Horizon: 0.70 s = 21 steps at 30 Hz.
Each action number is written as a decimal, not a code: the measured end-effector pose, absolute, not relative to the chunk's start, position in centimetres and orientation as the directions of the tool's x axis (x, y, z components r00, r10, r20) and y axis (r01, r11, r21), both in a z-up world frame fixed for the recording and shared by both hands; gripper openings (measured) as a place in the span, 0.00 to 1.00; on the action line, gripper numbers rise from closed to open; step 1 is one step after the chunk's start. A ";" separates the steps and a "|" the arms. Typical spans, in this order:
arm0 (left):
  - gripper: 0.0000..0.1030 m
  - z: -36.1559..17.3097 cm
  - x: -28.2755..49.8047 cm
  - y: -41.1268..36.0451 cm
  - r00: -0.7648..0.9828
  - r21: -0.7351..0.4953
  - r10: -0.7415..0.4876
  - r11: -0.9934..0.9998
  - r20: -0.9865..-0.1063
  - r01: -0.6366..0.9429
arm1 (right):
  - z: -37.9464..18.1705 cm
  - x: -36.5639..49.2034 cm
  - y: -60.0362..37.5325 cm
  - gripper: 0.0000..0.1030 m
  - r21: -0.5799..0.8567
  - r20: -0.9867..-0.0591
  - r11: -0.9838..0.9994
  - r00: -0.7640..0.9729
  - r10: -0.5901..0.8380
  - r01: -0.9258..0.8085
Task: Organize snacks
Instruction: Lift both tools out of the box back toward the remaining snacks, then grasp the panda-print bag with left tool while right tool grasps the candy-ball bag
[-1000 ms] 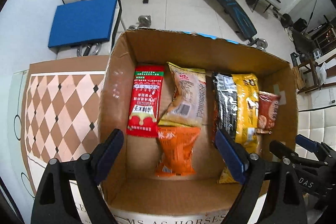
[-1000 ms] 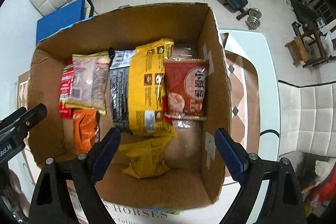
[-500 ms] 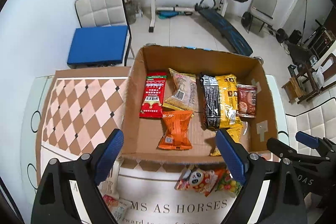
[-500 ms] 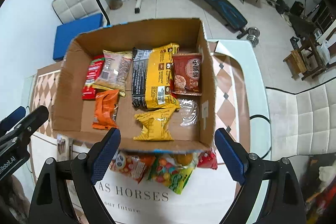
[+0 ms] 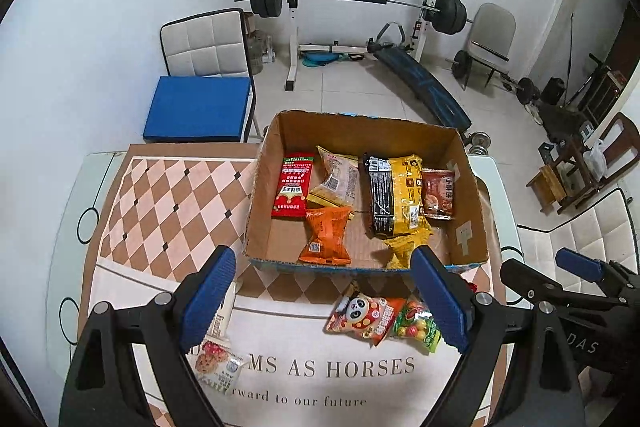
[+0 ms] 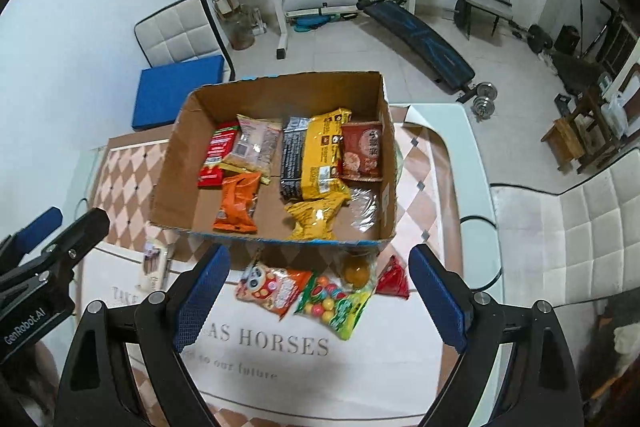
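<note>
- Left gripper (image 5: 320,291) hangs over the near table edge, ribbed blue pads spread wide, nothing betw. them.
- Right gripper (image 6: 318,291) same deal: blue textured pads apart, empty, tilted down at the loose snacks.
- Cardboard box (image 5: 466,187), open top, plain brown corrugated walls w/ a blue-printed front lip, sits on the checkered tablecloth (image 5: 168,199).
- Inside, left to right: flat red sachet (image 5: 292,185), crinkly beige packet (image 5: 336,179) overlapping it, puffy orange pack (image 5: 326,235) in front.
- Then a long yellow-and-black bag (image 5: 396,195), a dark red square packet (image 5: 438,193) beside the right wall, a crumpled yellow pack (image 6: 314,215) near the front, clear wrapper (image 6: 364,207) next to it.
- Still outside, just in front of the box: glossy panda packet (image 6: 272,285), green gumball bag (image 6: 340,305), round orange item (image 6: 356,269), small red triangular pack (image 6: 394,279), all close together.
- Off left: a white cookie sachet (image 5: 218,363) and a slim white stick pack (image 6: 154,269) on the white printed cloth.
</note>
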<state>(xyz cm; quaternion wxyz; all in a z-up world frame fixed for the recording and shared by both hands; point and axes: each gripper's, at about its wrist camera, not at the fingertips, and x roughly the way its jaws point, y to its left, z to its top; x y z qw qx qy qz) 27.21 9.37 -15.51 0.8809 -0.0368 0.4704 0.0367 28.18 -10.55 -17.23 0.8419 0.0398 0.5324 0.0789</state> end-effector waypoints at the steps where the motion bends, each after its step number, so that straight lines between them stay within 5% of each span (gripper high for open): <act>1: 0.87 -15.7 27.0 9.4 0.554 -0.027 0.036 0.994 -0.831 -0.106 | -17.3 28.0 -10.7 0.91 0.156 -0.892 0.984 0.414 0.179 -0.088; 12: 0.87 -26.8 26.5 10.3 0.315 -0.005 0.052 0.984 -0.948 -0.176 | -31.6 28.7 -12.4 0.91 0.235 -0.966 0.972 0.107 0.234 -0.008; 21: 0.87 -36.2 29.7 6.2 0.206 -0.071 -0.029 0.977 -0.978 -0.202 | -38.0 28.7 -15.3 0.88 0.174 -0.984 0.981 0.043 0.171 0.088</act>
